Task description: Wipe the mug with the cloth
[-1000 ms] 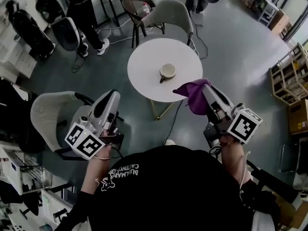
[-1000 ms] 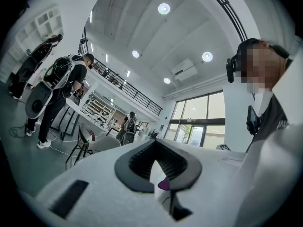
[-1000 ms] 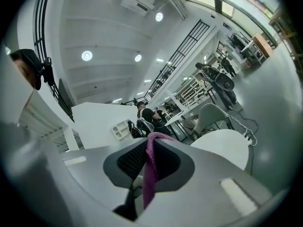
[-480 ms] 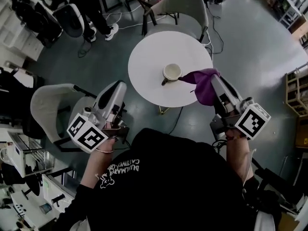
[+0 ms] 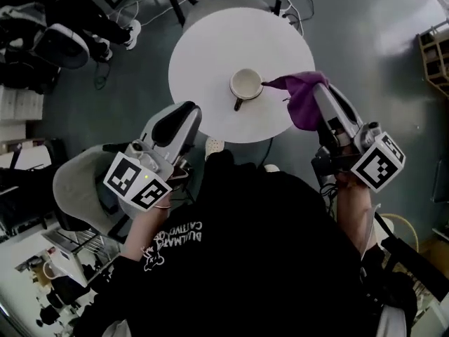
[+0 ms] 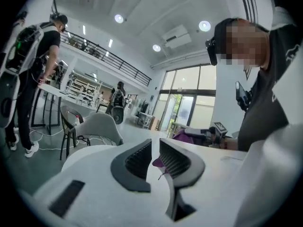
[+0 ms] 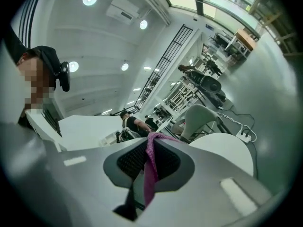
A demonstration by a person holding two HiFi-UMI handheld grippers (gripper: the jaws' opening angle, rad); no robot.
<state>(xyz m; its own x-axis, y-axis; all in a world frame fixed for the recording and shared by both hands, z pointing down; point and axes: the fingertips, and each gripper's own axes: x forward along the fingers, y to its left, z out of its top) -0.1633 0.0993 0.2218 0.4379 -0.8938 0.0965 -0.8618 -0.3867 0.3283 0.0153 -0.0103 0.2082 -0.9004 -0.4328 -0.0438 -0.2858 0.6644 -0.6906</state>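
The round white table (image 5: pixel 210 55) is lying ahead of both grippers, its near edge running just past their tips. A grey chair (image 5: pixel 74 184) is sitting behind and outboard of the left gripper (image 6: pixel 155 150), and a wooden shelf (image 5: pixel 435 55) is standing well off beyond the right gripper (image 7: pixel 150 148). The left gripper's jaws have just been opening and are standing a narrow slit apart, with nothing between them; only bare tabletop is lying between this gripper and the mug. The right gripper's jaws are clamping the purple cloth (image 5: pixel 303 97), which is draping over its tips and hiding them from above. The mug (image 5: pixel 246 84) is standing upright near the table's middle, just inboard of the right gripper's tip. A corner of the cloth is stretching towards it and seems to be touching the rim.
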